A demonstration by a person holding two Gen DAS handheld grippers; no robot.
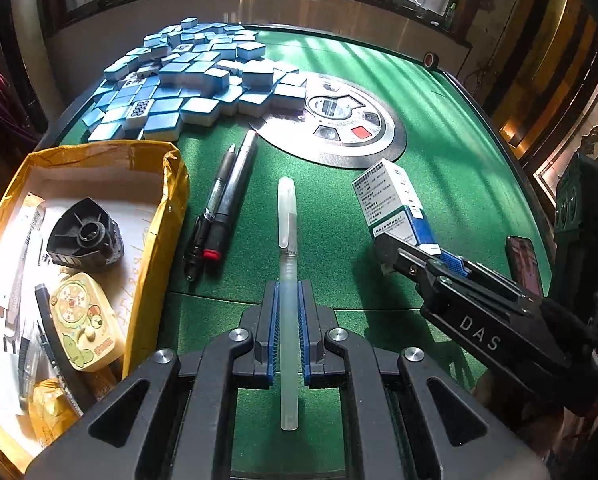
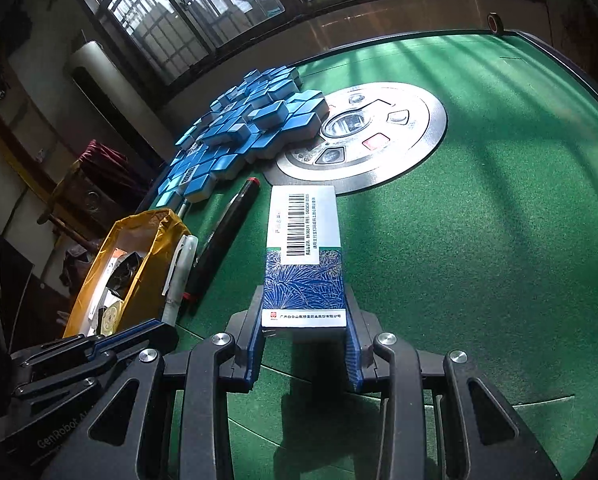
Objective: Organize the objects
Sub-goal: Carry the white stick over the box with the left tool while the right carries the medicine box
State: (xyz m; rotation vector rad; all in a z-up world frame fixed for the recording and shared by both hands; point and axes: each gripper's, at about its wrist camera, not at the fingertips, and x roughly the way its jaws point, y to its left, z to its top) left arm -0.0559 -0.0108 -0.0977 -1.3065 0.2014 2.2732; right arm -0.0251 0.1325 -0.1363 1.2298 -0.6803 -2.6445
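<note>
My left gripper (image 1: 287, 300) is shut on a translucent white pen (image 1: 287, 236), held lengthwise above the green table. The pen also shows in the right wrist view (image 2: 183, 268). My right gripper (image 2: 303, 320) is shut on a blue and white medicine box (image 2: 303, 256), held above the felt; it shows in the left wrist view (image 1: 395, 204) to the right of the pen. Two dark pens (image 1: 223, 204) lie on the felt beside a yellow cardboard box (image 1: 175, 208) at the left.
The yellow box holds a black plastic part (image 1: 85, 236), a cream toy (image 1: 85, 320) and papers. A pile of blue mahjong tiles (image 1: 187, 76) lies at the back left. A round metal control panel (image 1: 339, 120) sits in the table's middle. A tape roll (image 1: 431, 60) stands on the far edge.
</note>
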